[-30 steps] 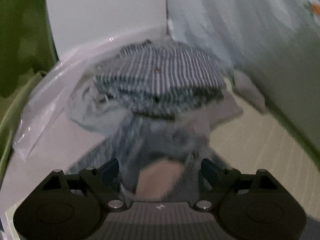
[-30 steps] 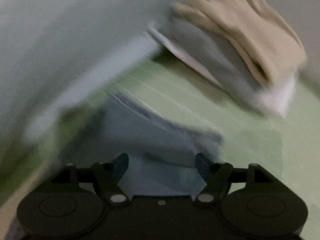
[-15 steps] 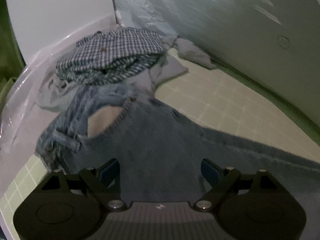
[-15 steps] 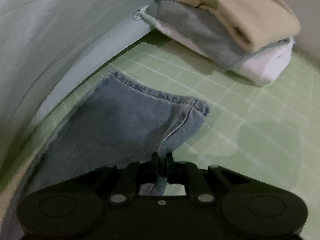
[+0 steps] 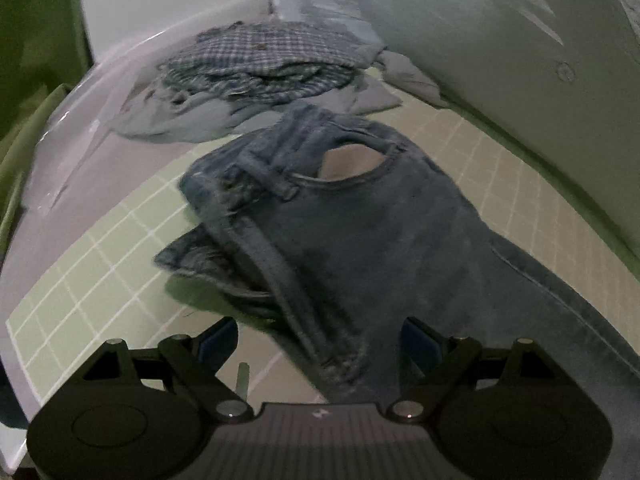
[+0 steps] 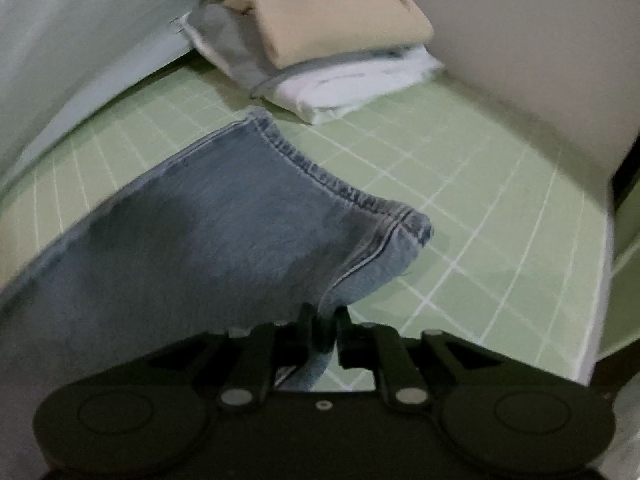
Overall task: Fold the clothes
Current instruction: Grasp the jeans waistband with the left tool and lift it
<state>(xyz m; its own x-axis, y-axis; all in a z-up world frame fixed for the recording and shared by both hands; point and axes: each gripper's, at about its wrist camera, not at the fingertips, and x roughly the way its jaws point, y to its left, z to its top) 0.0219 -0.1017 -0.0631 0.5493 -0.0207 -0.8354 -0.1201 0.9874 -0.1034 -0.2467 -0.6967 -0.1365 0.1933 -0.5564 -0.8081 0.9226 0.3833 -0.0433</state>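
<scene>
Jeans stretched across the green grid mat, one end pinched, the other lying loose.

Nearest, the right gripper (image 6: pixel 323 330) has its fingers pressed together on the side seam of the jeans (image 6: pixel 224 240) near the hem, lifting that corner off the mat (image 6: pixel 480 216); the left gripper (image 5: pixel 320 344) stands wide apart, gripping nothing, over the rumpled waist end (image 5: pixel 340 184). Farther off, a checked shirt (image 5: pixel 260 60) tops a loose heap of pale garments, with clear plastic sheeting (image 5: pixel 80 128) beside it. Across from the hem sits a folded stack (image 6: pixel 320 48), beige over grey over white. The heap's lower layers are blurred and hard to separate.
</scene>
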